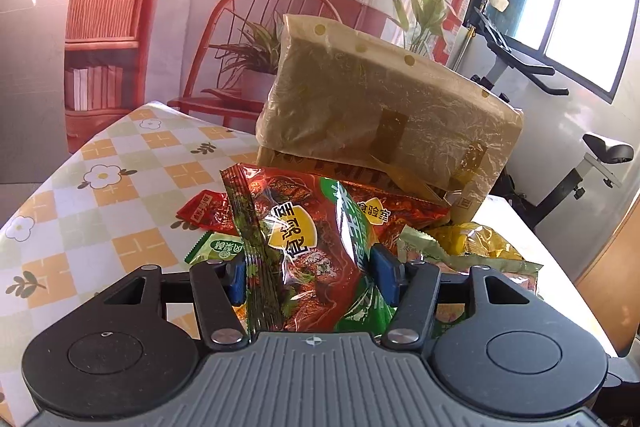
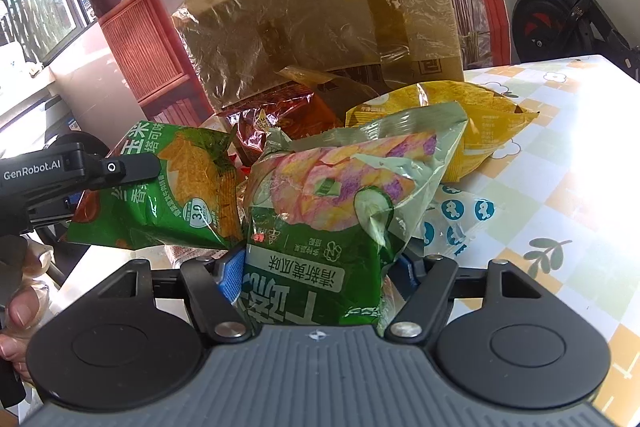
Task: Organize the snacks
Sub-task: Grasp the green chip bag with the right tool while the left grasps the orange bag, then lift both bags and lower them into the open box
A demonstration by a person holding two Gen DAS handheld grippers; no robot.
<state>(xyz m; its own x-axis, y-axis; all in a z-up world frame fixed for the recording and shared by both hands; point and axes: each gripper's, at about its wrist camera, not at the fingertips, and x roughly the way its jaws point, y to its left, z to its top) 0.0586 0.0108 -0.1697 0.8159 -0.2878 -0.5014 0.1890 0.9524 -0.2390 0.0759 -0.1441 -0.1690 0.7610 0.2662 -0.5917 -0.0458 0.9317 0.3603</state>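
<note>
- Box (image 1: 384, 107): brown cardboard under clear film, standing tilted at the far side of the snack pile; it blocks the view beyond in both wrist views.
- Table (image 1: 100, 195): checked orange-and-green cloth with flowers; the pile lies on it.
- Left gripper (image 1: 312, 271): blue pads pressed on both sides of the red bag (image 1: 304, 239), pinching it.
- Red bag: held between the fingers, long axis running away from the camera toward the box, far end tipped left; print reads upside down.
- Small red packet (image 1: 204, 213) and green packet (image 1: 214, 247): on the cloth just left of the red bag, partly hidden by it.
- Right gripper (image 2: 316, 279): pads closed on the cucumber chip bag (image 2: 340, 203), pinching its lower end.
- Cucumber chip bag: crumpled, long axis pointing away toward the box, top end leaning right.
- Corn chip bag (image 2: 176, 187): green, just left of it, touching.
- Yellow bag (image 2: 472, 123): behind, right, near the box.
- Exercise bike (image 2: 560, 7): well beyond the table.
</note>
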